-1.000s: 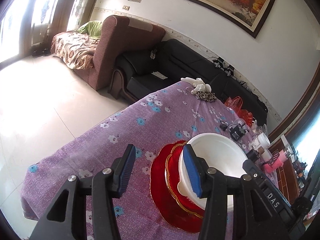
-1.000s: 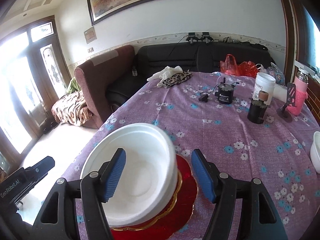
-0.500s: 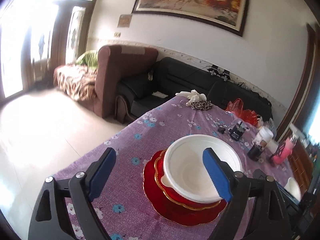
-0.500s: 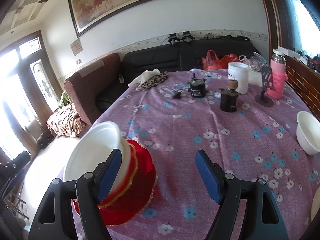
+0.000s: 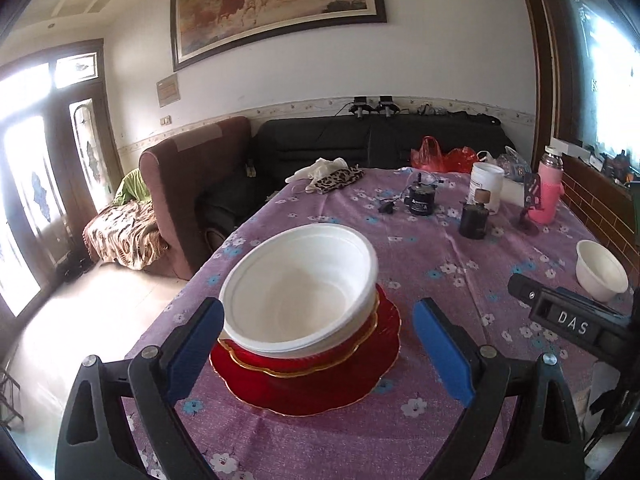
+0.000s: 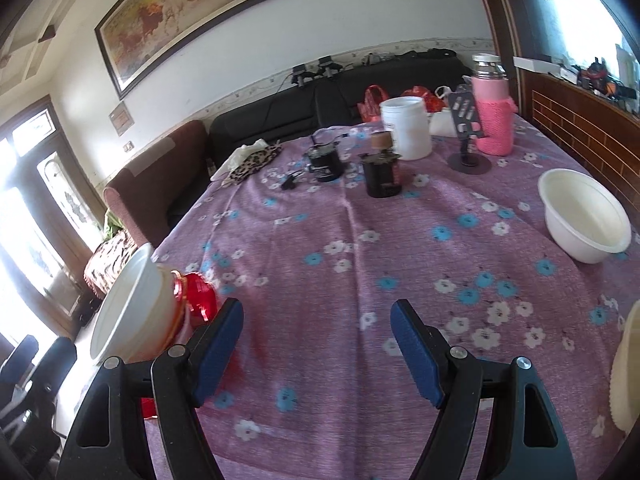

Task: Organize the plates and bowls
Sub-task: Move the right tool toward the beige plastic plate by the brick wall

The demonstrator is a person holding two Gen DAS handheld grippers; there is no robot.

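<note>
White bowls: two or so are nesting, tilted, on the red plates [image 5: 316,376] near the table's [image 5: 432,280] left edge; the top bowl [image 5: 298,296] is leaning toward the left wrist camera.
Loose bowl: another white bowl [image 6: 582,216] is sitting alone, well apart, toward the table's right side, upright on the purple flowered cloth.
Left gripper [image 5: 320,354]: its jaws have just been opening and are standing wide, hanging on either side of the stack with nothing pressed between the pads.
Right gripper [image 6: 318,354]: also spread apart, gripping nothing, pointing at bare cloth between the stack and the loose bowl.
Step in hand: the stack looks freshly let go, so I judge the hands are turning to the next piece.
Next move: probably the right gripper is going to the loose bowl, which calls for pinching its thin rim, lifting it level and setting it into the leaning stack without tipping it.
</note>
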